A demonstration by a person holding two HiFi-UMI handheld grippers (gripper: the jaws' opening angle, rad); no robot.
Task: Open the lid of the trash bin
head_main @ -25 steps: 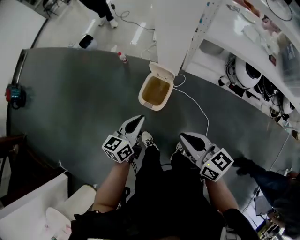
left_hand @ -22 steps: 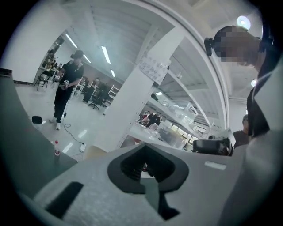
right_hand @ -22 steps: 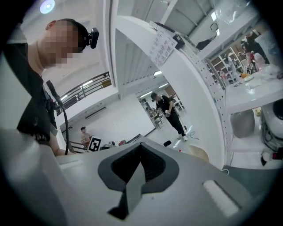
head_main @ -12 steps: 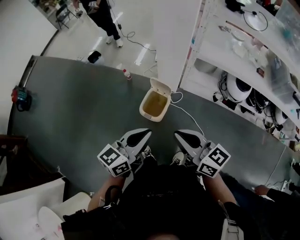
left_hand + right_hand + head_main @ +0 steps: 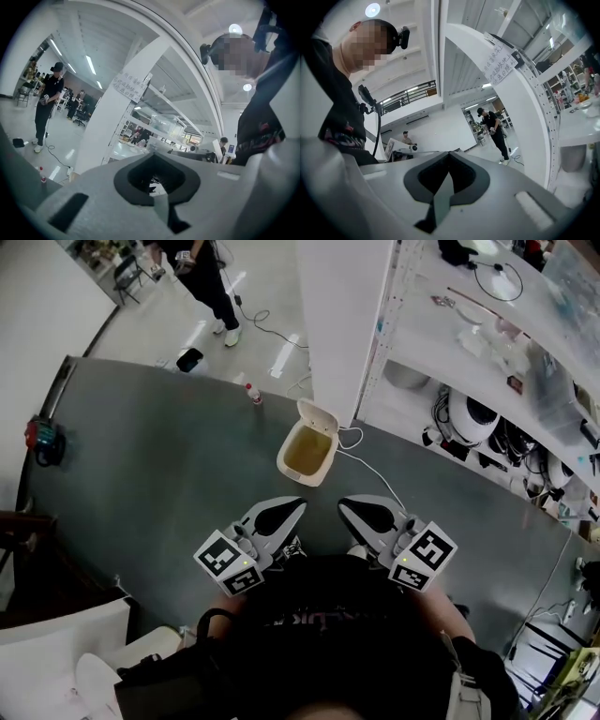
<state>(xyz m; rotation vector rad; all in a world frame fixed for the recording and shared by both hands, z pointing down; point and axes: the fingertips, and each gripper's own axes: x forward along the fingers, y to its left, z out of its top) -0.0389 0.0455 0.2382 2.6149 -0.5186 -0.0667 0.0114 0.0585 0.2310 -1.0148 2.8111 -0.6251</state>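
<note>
Trash bin (image 5: pixel 307 452), cream, lid (image 5: pixel 317 414) raised open

The grey mat (image 5: pixel 159 474) bears the open trash bin (image 5: pixel 306 448), a white cable (image 5: pixel 373 469) and perhaps a bottle (image 5: pixel 253 393).

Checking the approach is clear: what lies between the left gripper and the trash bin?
Only bare grey floor, as the head view shows: nothing sits between the shut left gripper and the open trash bin.

— What's on the floor out there?
— I see a grey mat (image 5: pixel 141 456), with a small bottle (image 5: pixel 251 392) at its far edge.
— Anything else?
— A white pillar (image 5: pixel 342 324), cluttered shelves (image 5: pixel 459 329), and a person in black (image 5: pixel 208 282) beyond.
</note>
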